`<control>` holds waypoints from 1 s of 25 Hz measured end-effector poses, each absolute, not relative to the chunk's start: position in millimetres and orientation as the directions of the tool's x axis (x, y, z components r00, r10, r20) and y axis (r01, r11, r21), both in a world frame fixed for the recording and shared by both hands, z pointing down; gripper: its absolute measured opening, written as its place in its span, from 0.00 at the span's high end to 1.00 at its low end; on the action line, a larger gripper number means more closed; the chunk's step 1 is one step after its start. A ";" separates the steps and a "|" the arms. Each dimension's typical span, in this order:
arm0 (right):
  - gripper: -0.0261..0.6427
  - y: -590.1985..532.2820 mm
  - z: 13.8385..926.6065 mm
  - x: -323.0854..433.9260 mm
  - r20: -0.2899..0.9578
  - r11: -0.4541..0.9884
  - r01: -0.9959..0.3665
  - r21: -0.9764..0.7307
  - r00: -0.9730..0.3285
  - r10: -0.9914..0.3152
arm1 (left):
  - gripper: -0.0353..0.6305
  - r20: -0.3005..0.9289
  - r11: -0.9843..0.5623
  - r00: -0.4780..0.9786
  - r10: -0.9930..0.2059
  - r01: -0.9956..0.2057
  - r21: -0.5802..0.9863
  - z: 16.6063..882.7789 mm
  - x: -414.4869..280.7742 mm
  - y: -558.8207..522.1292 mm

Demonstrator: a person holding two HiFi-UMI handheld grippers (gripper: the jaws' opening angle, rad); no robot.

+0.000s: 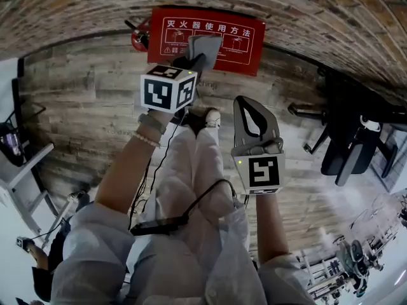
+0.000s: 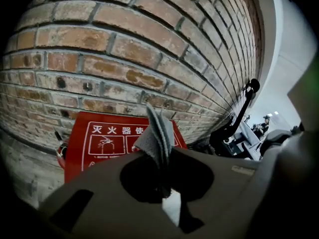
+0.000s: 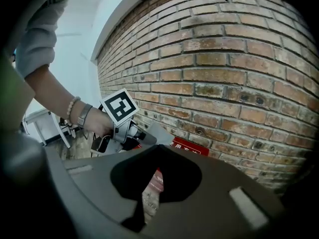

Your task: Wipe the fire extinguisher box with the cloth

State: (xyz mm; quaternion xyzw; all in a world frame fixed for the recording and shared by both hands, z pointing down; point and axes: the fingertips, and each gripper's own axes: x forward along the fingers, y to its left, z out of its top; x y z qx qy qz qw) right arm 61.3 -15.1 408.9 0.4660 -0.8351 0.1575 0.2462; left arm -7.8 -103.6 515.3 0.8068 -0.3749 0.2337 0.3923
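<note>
The left gripper point(image 1: 196, 61) is clamped on a folded grey cloth point(image 1: 205, 45), which it holds over the upper middle of the red fire extinguisher box point(image 1: 236, 42). Whether the cloth touches the lid is unclear. The box lies on the wooden floor point(image 1: 82, 107) with its far edge against the brick wall point(image 1: 286, 11). The right gripper point(image 1: 247, 101) hangs nearer the person, jaws together on nothing, well clear of the box's near edge. Bare boards lie open on the left, and dark gym equipment point(image 1: 350, 145) stands off to the right.
</note>
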 end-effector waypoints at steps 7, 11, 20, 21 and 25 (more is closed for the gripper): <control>0.95 -6.0 418.1 91.9 0.567 0.466 -0.884 -0.045 -0.406 -0.716 | 0.93 0.653 -0.450 0.664 -0.366 -0.740 0.500 520.7 57.7 -95.3; 0.95 -4.4 421.8 107.5 0.566 0.441 -0.896 -0.055 -0.392 -0.726 | 0.93 0.649 -0.464 0.682 -0.339 -0.721 0.515 526.2 89.8 -95.0; 0.95 -1.4 435.2 133.2 0.576 0.417 -0.906 -0.070 -0.378 -0.725 | 0.93 0.682 -0.465 0.676 -0.279 -0.716 0.521 559.0 133.2 -90.2; 0.95 -1.2 436.9 134.9 0.579 0.417 -0.906 -0.072 -0.378 -0.722 | 0.93 0.689 -0.460 0.671 -0.275 -0.720 0.519 563.0 135.0 -90.4; 0.95 -2.0 443.5 138.5 0.586 0.422 -0.903 -0.076 -0.383 -0.714 | 0.93 0.712 -0.449 0.651 -0.263 -0.736 0.507 578.6 139.0 -93.2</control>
